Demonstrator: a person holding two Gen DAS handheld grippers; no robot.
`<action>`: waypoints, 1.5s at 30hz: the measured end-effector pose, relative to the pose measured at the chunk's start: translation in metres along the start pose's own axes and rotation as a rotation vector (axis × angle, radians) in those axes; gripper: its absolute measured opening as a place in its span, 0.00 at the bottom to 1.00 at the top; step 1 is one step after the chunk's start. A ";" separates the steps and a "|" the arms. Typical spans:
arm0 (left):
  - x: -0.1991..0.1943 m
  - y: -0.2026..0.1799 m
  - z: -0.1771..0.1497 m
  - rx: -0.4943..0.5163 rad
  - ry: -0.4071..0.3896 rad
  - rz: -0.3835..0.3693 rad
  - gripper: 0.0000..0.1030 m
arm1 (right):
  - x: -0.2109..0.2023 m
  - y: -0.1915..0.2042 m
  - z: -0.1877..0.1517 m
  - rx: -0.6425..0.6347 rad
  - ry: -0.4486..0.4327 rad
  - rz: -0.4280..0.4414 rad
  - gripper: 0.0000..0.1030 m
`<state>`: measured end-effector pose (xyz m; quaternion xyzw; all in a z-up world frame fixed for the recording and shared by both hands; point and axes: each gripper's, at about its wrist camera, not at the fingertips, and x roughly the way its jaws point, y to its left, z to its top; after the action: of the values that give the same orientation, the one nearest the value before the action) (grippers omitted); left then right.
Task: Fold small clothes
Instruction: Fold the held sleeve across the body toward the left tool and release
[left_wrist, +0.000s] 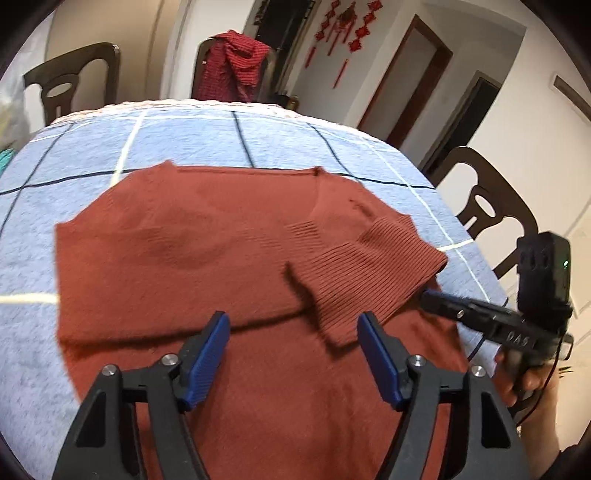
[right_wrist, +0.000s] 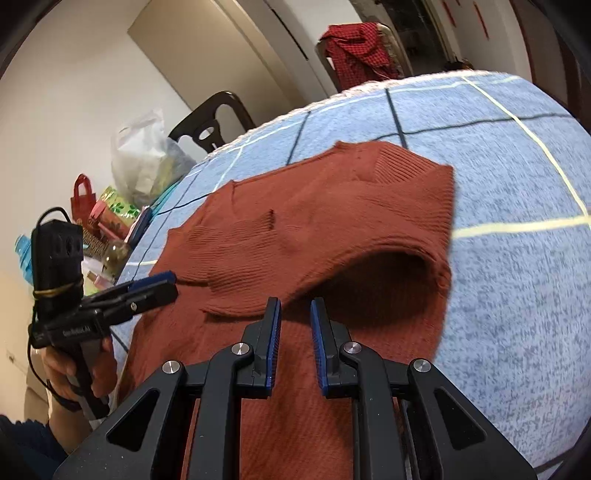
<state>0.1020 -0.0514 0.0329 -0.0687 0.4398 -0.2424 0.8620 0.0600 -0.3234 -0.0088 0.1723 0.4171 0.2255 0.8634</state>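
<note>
A rust-red knit sweater (left_wrist: 192, 240) lies spread on the blue checked tablecloth (left_wrist: 207, 140). One ribbed sleeve (left_wrist: 354, 273) is folded across its body. My left gripper (left_wrist: 293, 326) hovers open just above the sweater's near part, with the sleeve cuff lying beyond its blue pads (left_wrist: 207, 354) and nothing pinched. In the right wrist view the sweater (right_wrist: 332, 206) has a raised fold near its right edge. My right gripper (right_wrist: 295, 312) sits low over the cloth with only a narrow gap between its pads and nothing in it. The left gripper (right_wrist: 162, 284) shows at the sweater's left edge, and the right gripper (left_wrist: 436, 301) at its right edge.
Dark wooden chairs (left_wrist: 491, 206) stand around the table; one at the far side carries a red checked garment (left_wrist: 232, 62). A plastic bag (right_wrist: 147, 158), a red gift bag (right_wrist: 83, 199) and bottles (right_wrist: 24, 254) sit off the table's left end. Bare tablecloth (right_wrist: 517, 295) lies to the right.
</note>
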 end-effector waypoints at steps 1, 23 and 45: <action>0.004 -0.002 0.002 0.002 0.006 -0.003 0.61 | 0.001 -0.002 0.000 0.005 0.004 -0.011 0.16; 0.017 -0.027 0.061 0.105 -0.035 -0.141 0.06 | -0.005 -0.026 0.014 0.021 -0.052 -0.140 0.16; 0.034 -0.005 0.035 0.100 0.003 0.005 0.08 | -0.002 -0.027 0.021 -0.042 -0.038 -0.237 0.11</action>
<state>0.1450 -0.0755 0.0316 -0.0238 0.4288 -0.2619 0.8643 0.0824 -0.3489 -0.0083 0.1080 0.4133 0.1272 0.8952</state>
